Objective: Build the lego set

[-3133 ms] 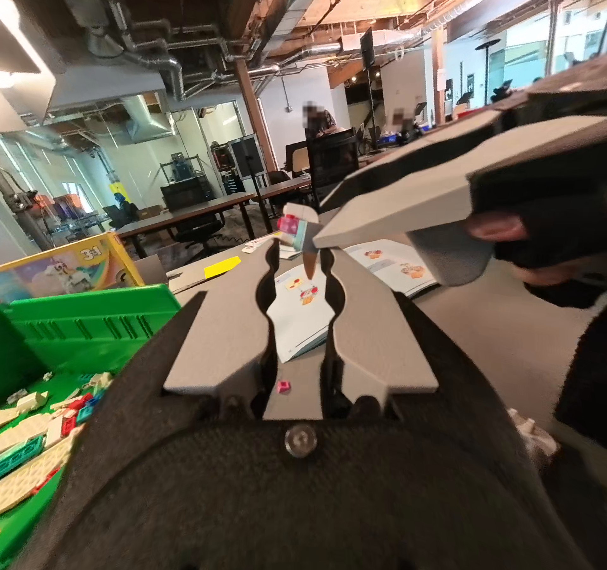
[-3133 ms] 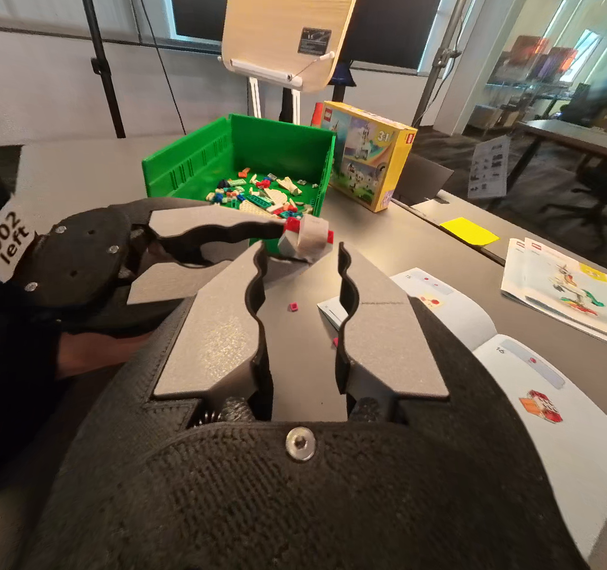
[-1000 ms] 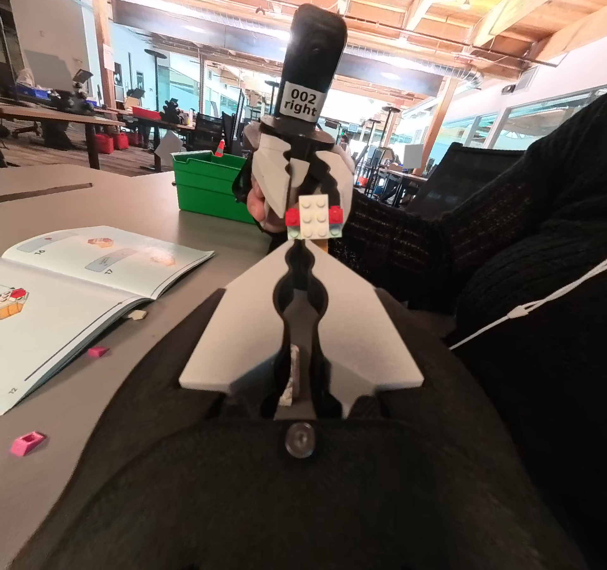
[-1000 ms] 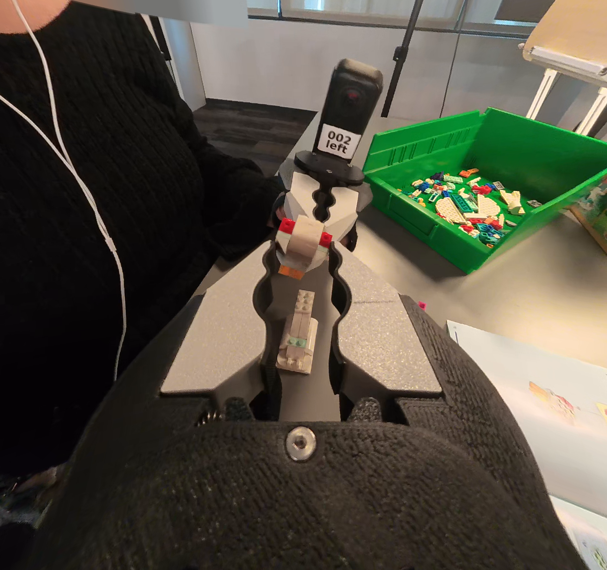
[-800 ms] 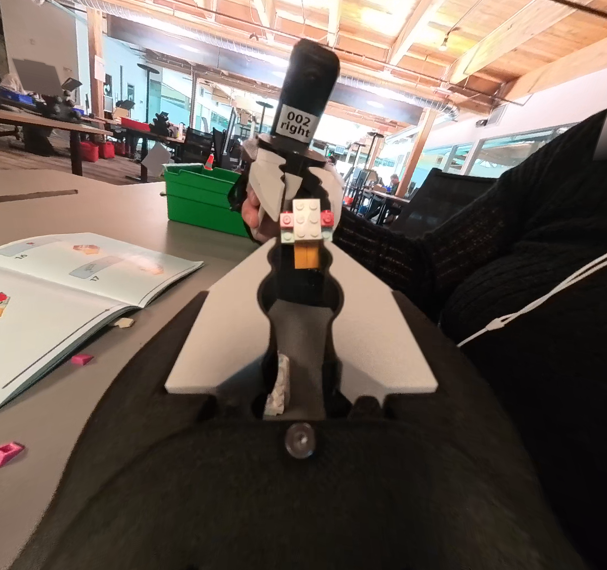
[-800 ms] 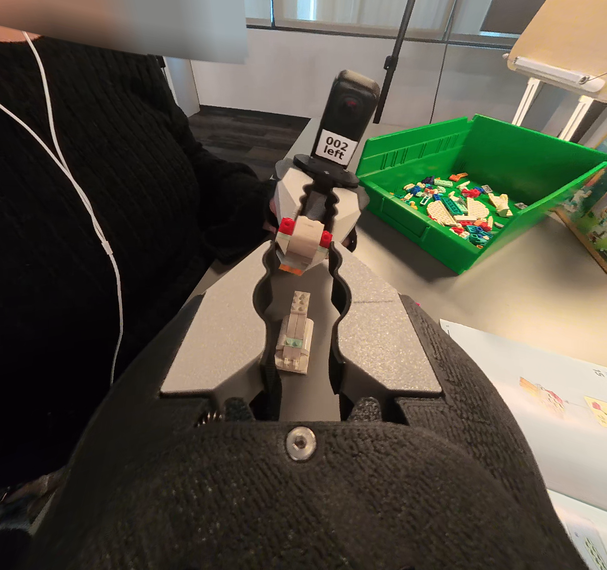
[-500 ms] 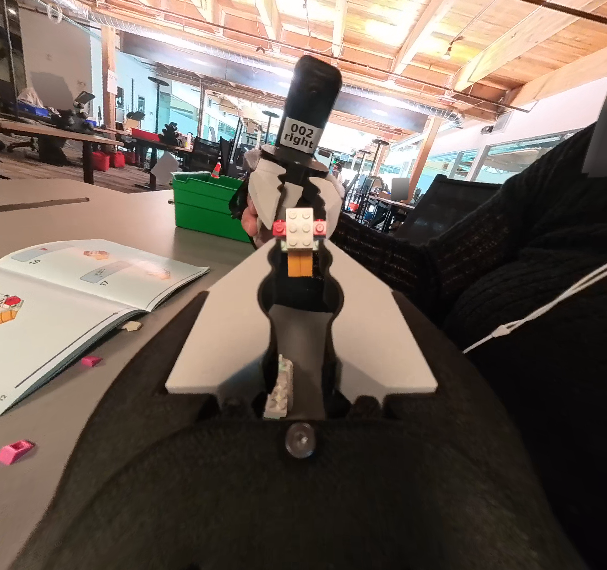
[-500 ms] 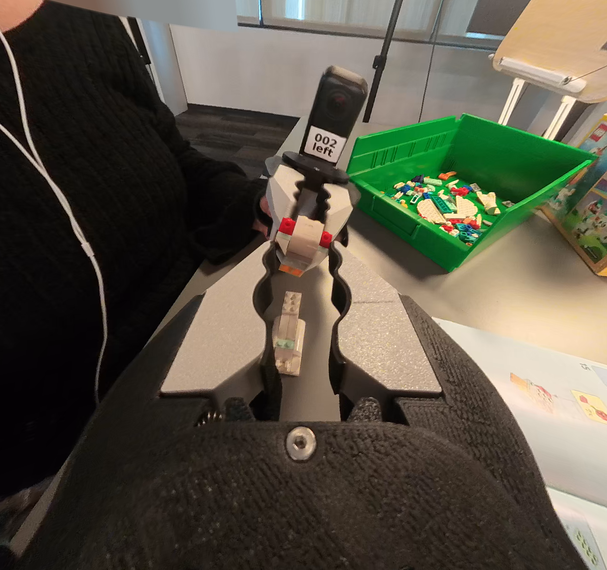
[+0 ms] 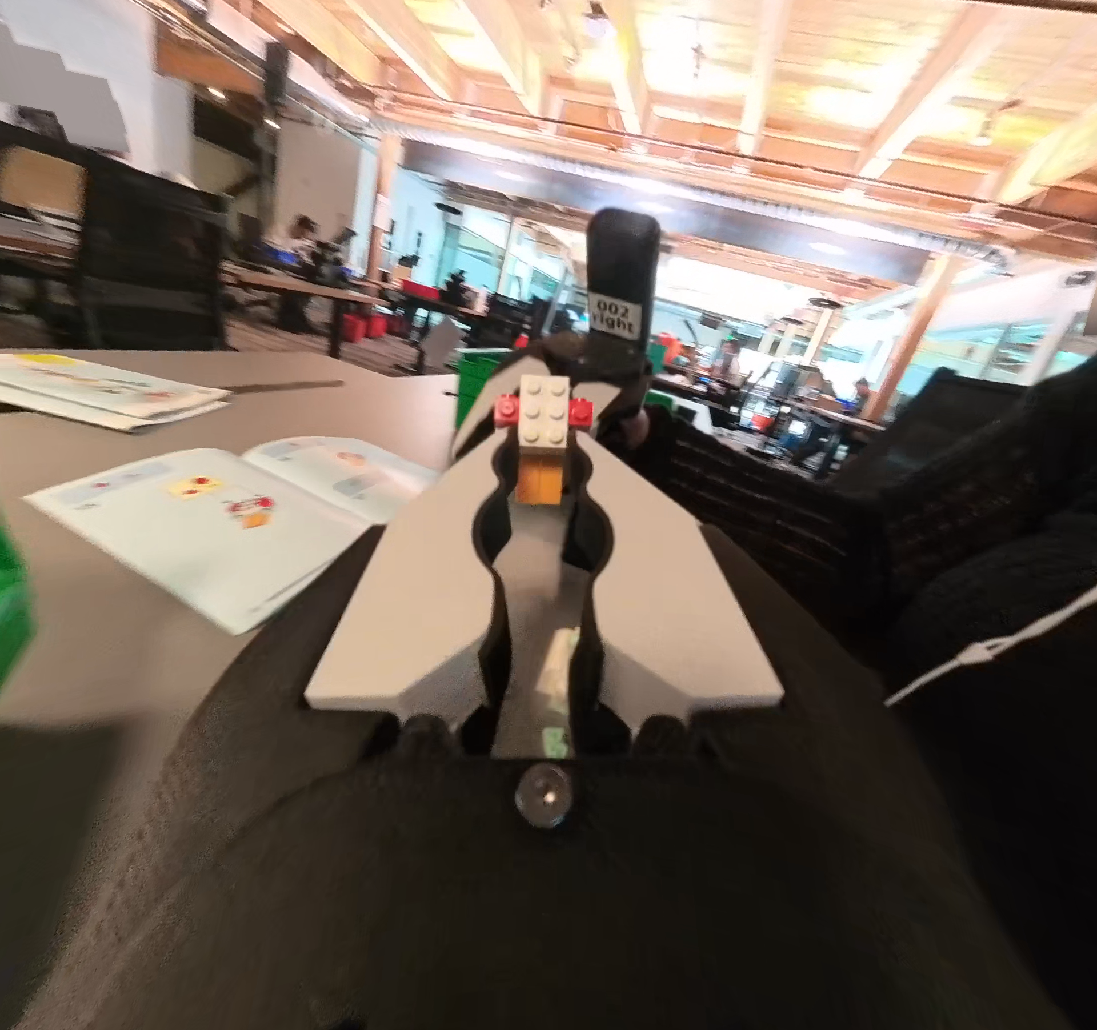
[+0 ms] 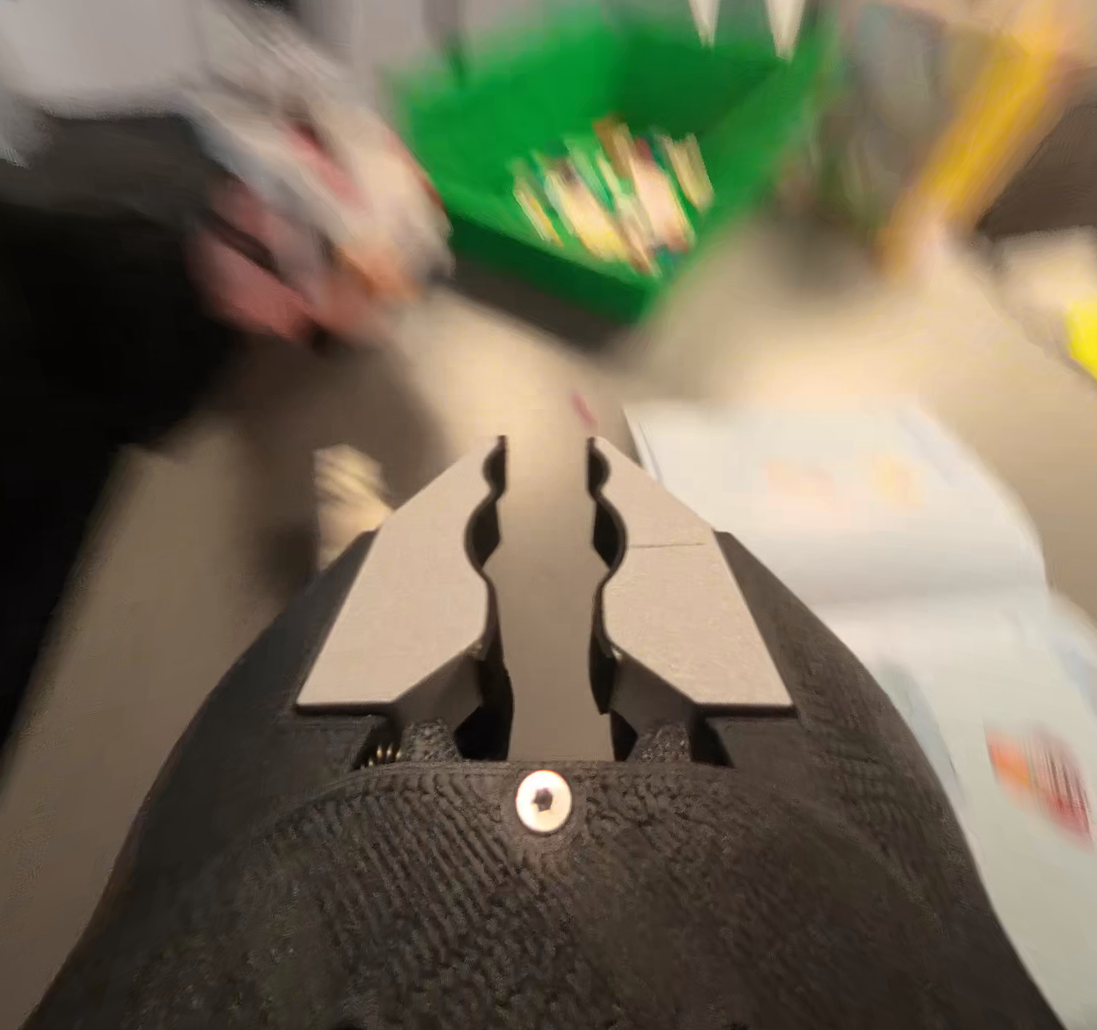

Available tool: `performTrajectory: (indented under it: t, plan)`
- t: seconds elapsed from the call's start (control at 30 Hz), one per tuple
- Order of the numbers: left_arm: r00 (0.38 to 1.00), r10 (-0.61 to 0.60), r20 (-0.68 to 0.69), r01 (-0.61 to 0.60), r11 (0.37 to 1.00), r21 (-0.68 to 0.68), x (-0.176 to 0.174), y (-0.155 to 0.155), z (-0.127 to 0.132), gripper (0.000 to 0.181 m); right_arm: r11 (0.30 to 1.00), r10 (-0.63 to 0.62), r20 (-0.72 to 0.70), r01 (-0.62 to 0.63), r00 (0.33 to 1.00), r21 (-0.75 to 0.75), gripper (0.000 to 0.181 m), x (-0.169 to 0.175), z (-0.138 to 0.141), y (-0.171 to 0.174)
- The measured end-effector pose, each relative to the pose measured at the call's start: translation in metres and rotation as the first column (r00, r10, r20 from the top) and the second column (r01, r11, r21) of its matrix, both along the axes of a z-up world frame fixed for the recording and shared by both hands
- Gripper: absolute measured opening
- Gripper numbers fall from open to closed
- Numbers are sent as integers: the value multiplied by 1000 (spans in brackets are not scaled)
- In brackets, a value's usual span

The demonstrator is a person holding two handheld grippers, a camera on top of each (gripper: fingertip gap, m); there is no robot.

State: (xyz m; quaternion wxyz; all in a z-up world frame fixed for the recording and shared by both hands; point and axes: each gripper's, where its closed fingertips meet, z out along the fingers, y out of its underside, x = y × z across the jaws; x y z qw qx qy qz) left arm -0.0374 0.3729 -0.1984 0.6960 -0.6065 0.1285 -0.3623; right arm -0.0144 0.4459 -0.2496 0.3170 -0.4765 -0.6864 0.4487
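Observation:
My left gripper (image 9: 543,458) is shut on a small lego assembly (image 9: 543,414): a white studded plate with a red stud on each side and an orange brick below. It holds it up above the grey table (image 9: 148,616). The right gripper's fingers (image 9: 475,414) and its black camera mount (image 9: 620,289) show just behind the assembly. The right wrist view is heavily blurred. There my right gripper (image 10: 546,443) stands open and empty over the table. A second small white lego piece (image 10: 347,485) lies on the table to its left, and also shows blurred in the left wrist view (image 9: 558,669).
A green bin (image 10: 534,129) with several loose bricks stands ahead of the right gripper. An open instruction booklet (image 9: 237,503) lies on the table, to the right in the right wrist view (image 10: 801,497). A person in a black sweater (image 9: 950,526) sits at the right.
The right gripper has let go of the assembly and swung away towards the table and booklet. The left gripper still holds the assembly and has turned left.

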Motion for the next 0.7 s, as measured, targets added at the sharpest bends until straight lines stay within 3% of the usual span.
performTrajectory:
  t: [0.1, 0.2, 0.57, 0.7]
  plan:
    - [998, 63, 4, -63, 998, 19, -19, -6, 2, 15, 998, -57, 182, 57, 982, 6, 20, -8, -44, 20]
    - [995, 89, 35, -90, 996, 26, -30, -8, 4, 15, 998, -57, 260, 56, 964, 13, 17, -19, -66, 25]
    - [993, 72, 92, -76, 996, 41, -35, -9, 10, 15, 998, -16, 313, -2, 950, 59, 15, -42, -82, 30]
    - [993, 68, 92, -72, 997, 42, -34, -9, 9, 15, 998, 1, 312, -18, 950, 54, 6, -43, -83, 30]
